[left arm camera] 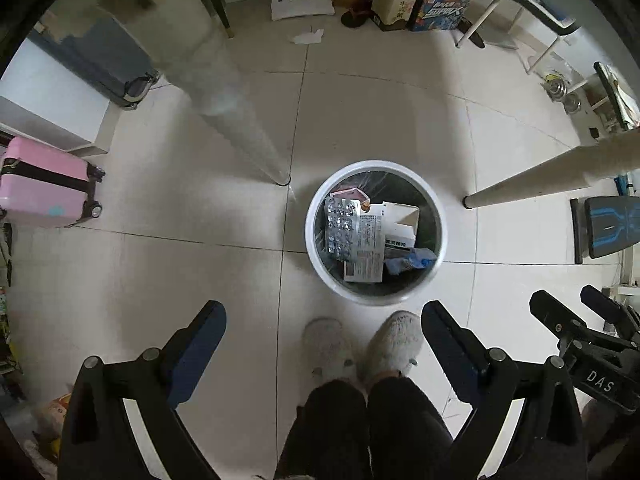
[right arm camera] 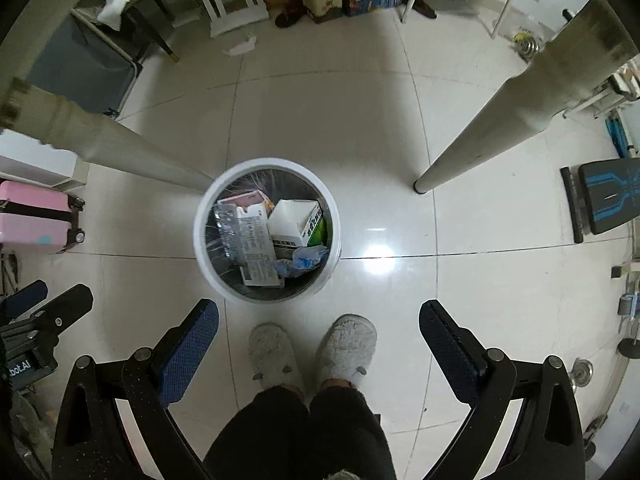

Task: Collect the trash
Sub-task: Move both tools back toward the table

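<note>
A white round trash bin [left arm camera: 316,216] with a dark liner stands on the tiled floor; it also shows in the right wrist view [right arm camera: 200,224]. Inside lie a blister pack [left arm camera: 340,228], printed leaflets [left arm camera: 366,256], a white box [right arm camera: 294,222] and a blue crumpled piece [right arm camera: 304,260]. My left gripper [left arm camera: 322,316] is open and empty, above the floor just short of the bin. My right gripper [right arm camera: 320,314] is open and empty, to the right of the bin. A white scrap of paper [left arm camera: 307,36] lies on the floor far back.
Two pale table legs [left arm camera: 240,120] [right arm camera: 492,120] rise beside the bin. The person's slippered feet [right arm camera: 312,348] stand just before it. A pink suitcase [left arm camera: 44,184] and a grey suitcase [left arm camera: 104,64] stand left; boxes [left arm camera: 432,0] at the back; a bench [right arm camera: 608,200] right.
</note>
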Demonstrator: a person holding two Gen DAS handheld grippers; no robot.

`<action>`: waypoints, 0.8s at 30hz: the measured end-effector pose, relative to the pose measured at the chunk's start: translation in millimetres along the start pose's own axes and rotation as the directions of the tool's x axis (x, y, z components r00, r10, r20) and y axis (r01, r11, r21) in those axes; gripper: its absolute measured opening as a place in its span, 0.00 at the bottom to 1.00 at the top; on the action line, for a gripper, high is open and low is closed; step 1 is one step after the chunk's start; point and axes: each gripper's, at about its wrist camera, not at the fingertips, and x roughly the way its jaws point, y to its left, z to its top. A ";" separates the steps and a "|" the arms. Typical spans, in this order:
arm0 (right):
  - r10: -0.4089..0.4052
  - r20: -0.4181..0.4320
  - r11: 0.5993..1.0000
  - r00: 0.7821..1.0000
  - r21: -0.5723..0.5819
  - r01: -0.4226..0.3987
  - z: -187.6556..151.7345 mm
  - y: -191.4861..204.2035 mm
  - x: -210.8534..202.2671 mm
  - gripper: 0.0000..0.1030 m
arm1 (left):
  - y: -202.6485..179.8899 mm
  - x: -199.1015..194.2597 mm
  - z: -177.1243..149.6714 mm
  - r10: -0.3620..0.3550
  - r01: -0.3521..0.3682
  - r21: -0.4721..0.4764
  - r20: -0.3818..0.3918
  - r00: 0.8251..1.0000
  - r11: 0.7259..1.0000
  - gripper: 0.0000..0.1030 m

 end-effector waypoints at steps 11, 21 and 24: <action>0.043 0.031 0.999 0.999 0.029 -0.044 -22.4 8.0 -158.9 0.99 | -5.1 -142.8 -15.0 -0.031 0.028 0.064 0.053 0.998 0.998 0.97; 0.060 0.072 0.997 0.996 0.052 -0.064 -26.9 20.1 -294.8 0.99 | 7.5 -250.8 -11.8 -0.060 0.050 0.070 0.141 0.988 0.996 0.97; 0.087 0.095 0.994 0.992 0.059 -0.093 -15.0 27.1 -322.9 0.99 | 12.2 -269.5 0.1 -0.061 0.051 0.060 0.176 0.983 0.997 0.97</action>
